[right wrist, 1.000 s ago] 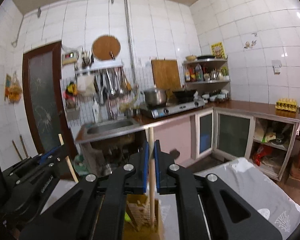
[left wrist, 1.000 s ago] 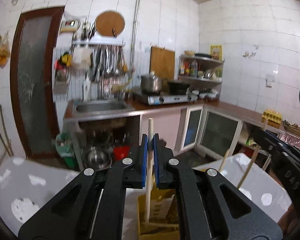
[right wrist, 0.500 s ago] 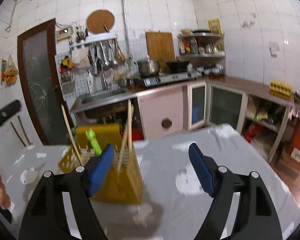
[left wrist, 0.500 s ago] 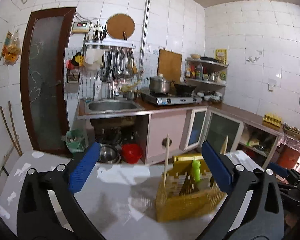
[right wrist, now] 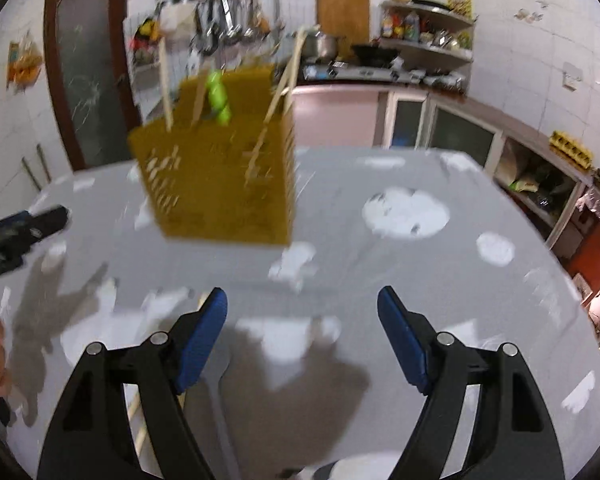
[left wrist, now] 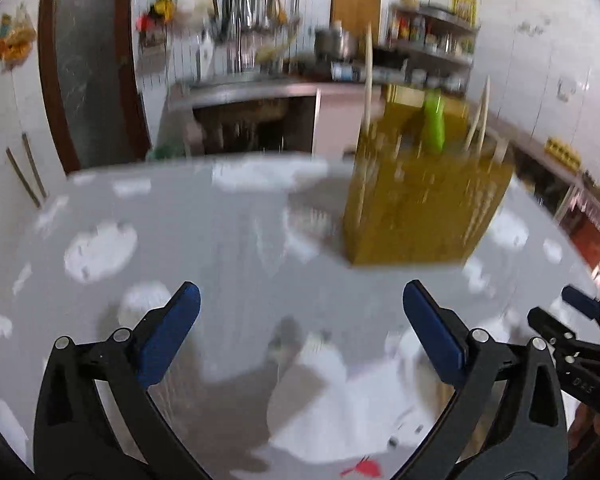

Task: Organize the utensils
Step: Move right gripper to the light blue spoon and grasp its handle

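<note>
A yellow perforated utensil basket stands on the grey table; it also shows in the right wrist view. Several wooden chopsticks and a green-handled utensil stand upright in it. My left gripper is open and empty, low over the table, nearer than the basket. My right gripper is open and empty, also nearer than the basket. More wooden chopsticks lie on the table under the right gripper's left finger. Both views are blurred.
The grey table with white patches has its right edge near a counter with cabinets. A sink counter and a door lie beyond the far edge. The other gripper shows at the frame edges.
Both grippers, first shut on chopsticks above the basket, let them go into it, opened wide, pulled back and tilted down toward the table.
</note>
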Action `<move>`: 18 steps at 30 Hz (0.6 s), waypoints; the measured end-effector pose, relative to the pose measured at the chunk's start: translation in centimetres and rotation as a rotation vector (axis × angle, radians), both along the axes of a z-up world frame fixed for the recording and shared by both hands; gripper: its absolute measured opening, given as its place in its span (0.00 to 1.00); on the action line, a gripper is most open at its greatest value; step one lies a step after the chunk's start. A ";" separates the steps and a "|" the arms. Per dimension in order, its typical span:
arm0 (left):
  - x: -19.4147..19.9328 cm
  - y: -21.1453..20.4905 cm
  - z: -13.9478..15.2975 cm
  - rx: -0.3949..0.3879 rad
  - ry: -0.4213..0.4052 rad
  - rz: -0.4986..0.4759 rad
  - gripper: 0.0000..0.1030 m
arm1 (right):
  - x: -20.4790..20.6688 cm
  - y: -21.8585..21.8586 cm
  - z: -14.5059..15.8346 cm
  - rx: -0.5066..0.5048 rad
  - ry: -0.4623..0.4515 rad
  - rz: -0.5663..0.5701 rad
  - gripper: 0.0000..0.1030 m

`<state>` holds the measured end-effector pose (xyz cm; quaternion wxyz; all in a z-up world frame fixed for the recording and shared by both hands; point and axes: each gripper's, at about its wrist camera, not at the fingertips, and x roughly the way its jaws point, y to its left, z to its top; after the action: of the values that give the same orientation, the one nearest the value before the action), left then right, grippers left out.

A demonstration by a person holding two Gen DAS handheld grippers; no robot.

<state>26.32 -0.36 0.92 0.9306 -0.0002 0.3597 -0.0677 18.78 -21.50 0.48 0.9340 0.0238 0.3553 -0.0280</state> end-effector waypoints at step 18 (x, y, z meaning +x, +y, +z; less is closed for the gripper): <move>-0.5 1.0 -5.4 0.017 0.148 0.008 0.95 | 2.5 4.8 -4.0 -0.011 0.143 0.096 0.58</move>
<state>25.79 0.65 -4.47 0.9018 0.0014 0.4279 -0.0606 21.30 -16.69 -3.51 0.9066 -0.0006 0.4218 0.0131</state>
